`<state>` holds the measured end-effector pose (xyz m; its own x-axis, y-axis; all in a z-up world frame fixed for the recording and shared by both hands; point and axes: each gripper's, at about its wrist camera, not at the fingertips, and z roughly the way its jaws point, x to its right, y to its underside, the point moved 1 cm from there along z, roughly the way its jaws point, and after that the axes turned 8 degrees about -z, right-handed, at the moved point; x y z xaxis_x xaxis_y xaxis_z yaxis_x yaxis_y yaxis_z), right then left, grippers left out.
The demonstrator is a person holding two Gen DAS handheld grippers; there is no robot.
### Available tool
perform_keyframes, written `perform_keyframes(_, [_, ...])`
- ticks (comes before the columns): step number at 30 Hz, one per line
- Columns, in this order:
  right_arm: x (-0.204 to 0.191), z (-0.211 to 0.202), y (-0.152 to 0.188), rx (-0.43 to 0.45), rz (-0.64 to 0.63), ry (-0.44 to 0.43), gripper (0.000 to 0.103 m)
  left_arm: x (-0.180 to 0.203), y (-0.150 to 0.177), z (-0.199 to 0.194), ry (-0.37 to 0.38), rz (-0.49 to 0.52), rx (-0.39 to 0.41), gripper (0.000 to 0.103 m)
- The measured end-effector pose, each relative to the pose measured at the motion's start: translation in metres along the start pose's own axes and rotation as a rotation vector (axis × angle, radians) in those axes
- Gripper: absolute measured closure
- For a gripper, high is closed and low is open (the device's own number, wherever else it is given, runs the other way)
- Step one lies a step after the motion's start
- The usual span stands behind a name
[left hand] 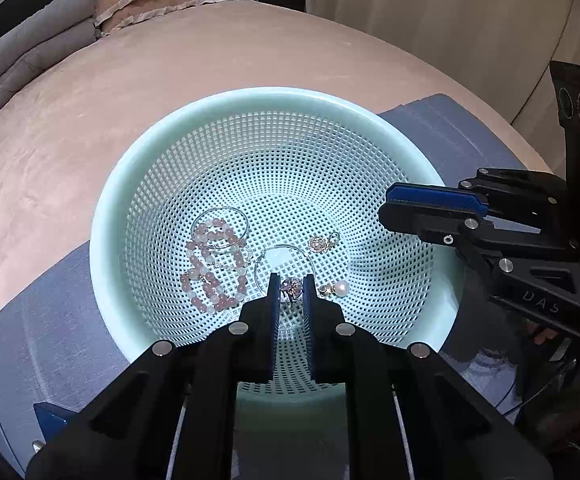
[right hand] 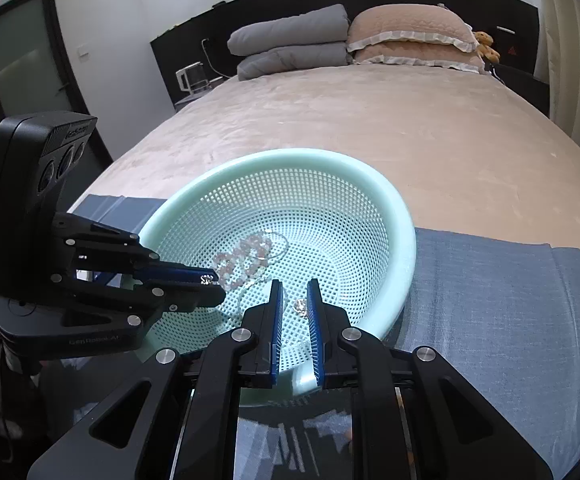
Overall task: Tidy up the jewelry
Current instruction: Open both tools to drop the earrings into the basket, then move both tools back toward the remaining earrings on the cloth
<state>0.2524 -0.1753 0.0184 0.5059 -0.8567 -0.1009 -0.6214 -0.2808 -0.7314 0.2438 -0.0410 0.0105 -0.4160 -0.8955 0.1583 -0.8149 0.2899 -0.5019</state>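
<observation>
Hovering both claws in my basket point(left hand: 218, 108): left claw point(left hand: 291, 286) pinching the ring point(left hand: 290, 286), right claw point(right hand: 295, 298) nearly together, empty.

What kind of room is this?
Most likely a bedroom. A big bed with a pink cover fills it, stacked pillows and folded grey blankets lie at its head, and a small teddy bear sits beside them.

"DAS" embossed on the right hand-held gripper point(left hand: 386, 210), "GenRobot.AI" faintly printed on the left hand-held gripper point(right hand: 220, 290), small label on its camera block point(right hand: 42, 160) too blurred to read
</observation>
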Motion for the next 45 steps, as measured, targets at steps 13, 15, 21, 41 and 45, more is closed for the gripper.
perform_keyframes(13, [-0.009, -0.026, 0.007, 0.033, -0.012, 0.000, 0.077, 0.005, 0.009, -0.024, -0.043, 0.011, 0.035, 0.040])
perform_keyframes(15, [-0.012, -0.032, 0.008, 0.040, -0.015, -0.003, 0.071, 0.006, 0.011, -0.029, -0.047, 0.011, 0.042, 0.039])
perform_keyframes(21, [-0.023, -0.049, 0.021, 0.045, -0.035, 0.004, 0.048, 0.012, 0.022, -0.049, -0.065, 0.012, 0.071, 0.024])
perform_keyframes(41, [-0.065, -0.054, 0.105, -0.077, -0.108, -0.023, 0.018, 0.019, 0.078, -0.029, -0.066, -0.053, 0.011, 0.007])
perform_keyframes(45, [-0.075, -0.052, 0.119, -0.087, -0.116, -0.030, 0.018, 0.021, 0.082, -0.014, -0.047, -0.070, 0.000, 0.019])
